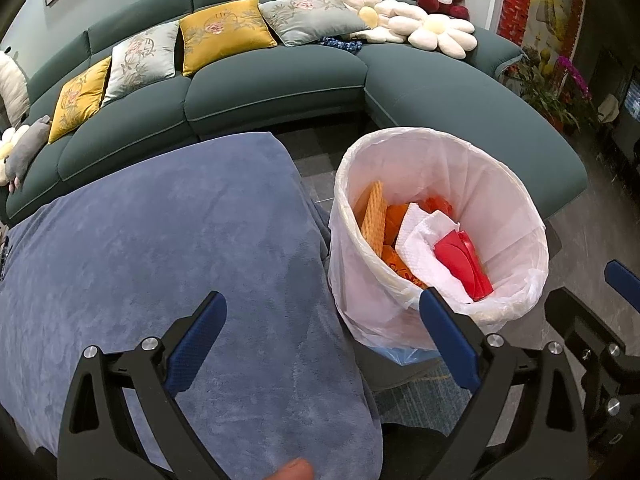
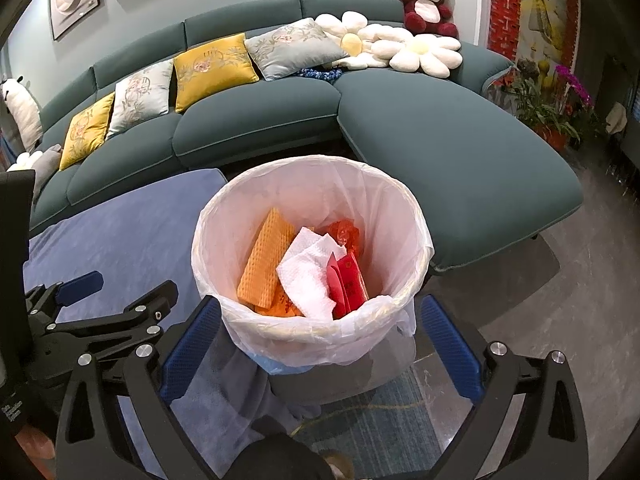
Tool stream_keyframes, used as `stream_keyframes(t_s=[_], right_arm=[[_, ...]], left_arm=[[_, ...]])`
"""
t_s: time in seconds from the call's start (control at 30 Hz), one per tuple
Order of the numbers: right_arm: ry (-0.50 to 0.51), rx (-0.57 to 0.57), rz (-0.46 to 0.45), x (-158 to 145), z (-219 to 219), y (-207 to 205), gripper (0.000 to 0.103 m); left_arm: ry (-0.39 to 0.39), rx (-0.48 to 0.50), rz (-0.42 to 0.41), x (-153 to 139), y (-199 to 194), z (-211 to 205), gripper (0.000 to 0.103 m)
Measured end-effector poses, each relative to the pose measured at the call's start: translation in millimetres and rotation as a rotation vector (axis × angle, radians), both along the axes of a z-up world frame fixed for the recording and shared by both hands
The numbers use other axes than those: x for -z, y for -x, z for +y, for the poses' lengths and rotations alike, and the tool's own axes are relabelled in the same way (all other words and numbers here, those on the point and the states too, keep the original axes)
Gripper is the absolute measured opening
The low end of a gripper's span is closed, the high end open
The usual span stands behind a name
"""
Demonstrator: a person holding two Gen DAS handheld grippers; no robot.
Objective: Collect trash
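A round bin (image 2: 224, 216) lined with a white bag stands on the floor beside the table; it also shows in the left wrist view as the bin (image 1: 504, 196). Inside lie an orange waffle cloth (image 2: 264, 264), a crumpled white paper towel (image 2: 308, 276), red packets (image 2: 350, 284) and orange wrappers (image 2: 344, 232). My right gripper (image 2: 320, 320) hovers over the near rim, jaws wide open and holding nothing. My left gripper (image 1: 322, 320) is open and bare over the blue table cloth (image 1: 160, 232), just left of the bin.
A dark green sectional sofa (image 2: 440, 140) with yellow and grey cushions, flower pillows and a red plush bear (image 2: 426, 4) curves behind. Potted flowers (image 2: 560, 100) stand at the far right. A striped blue rug (image 2: 360, 420) lies under the bin on grey floor.
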State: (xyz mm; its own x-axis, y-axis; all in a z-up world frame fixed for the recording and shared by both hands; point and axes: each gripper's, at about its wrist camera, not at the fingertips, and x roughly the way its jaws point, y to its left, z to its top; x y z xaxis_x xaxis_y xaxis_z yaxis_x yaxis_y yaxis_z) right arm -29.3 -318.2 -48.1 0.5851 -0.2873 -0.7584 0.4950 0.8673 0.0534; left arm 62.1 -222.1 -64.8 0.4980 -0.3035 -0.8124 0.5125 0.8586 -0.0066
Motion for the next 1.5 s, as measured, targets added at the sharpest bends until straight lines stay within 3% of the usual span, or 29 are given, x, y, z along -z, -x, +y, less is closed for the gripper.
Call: stream_keyframes(t_s=[0.33, 1.5], right_arm=[[-0.009, -0.002, 0.013, 3.7, -2.4, 2.0, 0.096], [-0.019, 0.019, 0.032, 19.3, -6.7, 14.1, 0.096]], left_arm=[[-0.005, 0.012, 0.018, 5.0, 2.0, -5.1, 0.093], [-0.060, 0.010, -0.029, 9.8, 14.9, -9.7, 0.093]])
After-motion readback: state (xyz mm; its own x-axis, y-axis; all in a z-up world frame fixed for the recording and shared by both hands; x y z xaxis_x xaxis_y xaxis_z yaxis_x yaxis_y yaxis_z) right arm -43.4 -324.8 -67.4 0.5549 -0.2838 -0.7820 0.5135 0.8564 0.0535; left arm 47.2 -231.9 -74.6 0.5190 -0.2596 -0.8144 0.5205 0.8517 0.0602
